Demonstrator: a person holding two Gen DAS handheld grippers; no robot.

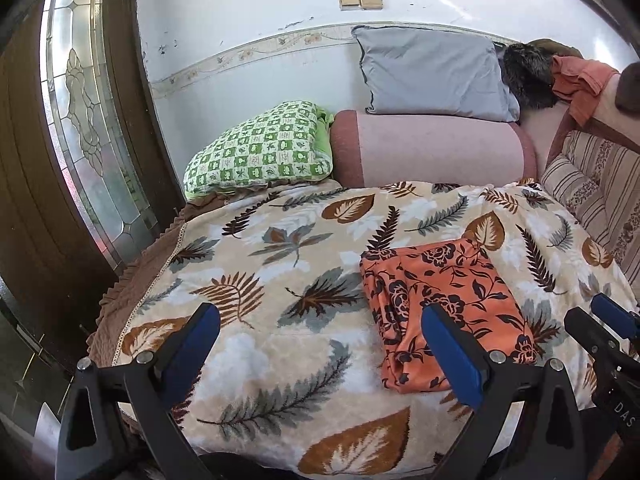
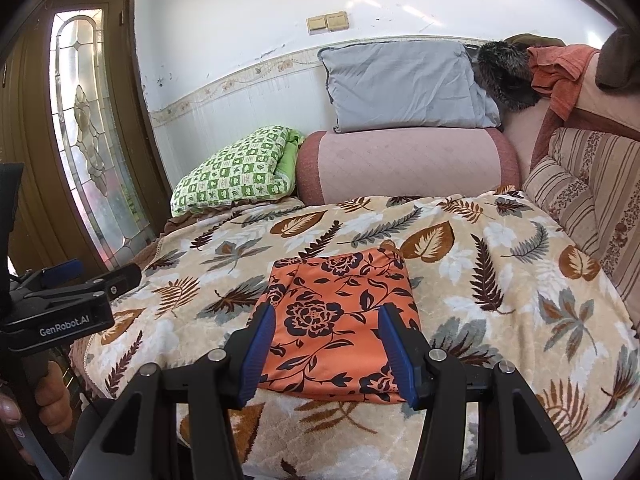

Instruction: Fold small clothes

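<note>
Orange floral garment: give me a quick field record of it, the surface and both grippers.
garment: orange floral cloth, folded into a compact rectangle, lying flat
surface: leaf-print blanket
left gripper: open, empty, to the left of the cloth
right gripper: open, empty, fingers astride the cloth's near edge
behind: green checked pillow, pink bolster, grey pillow

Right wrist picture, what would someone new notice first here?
The folded orange flowered cloth stands out, lying flat on the leaf-print blanket right ahead of the right gripper, whose jaws stand open and empty. Behind it, a grey pillow rests on a pink bolster against the wall.
</note>
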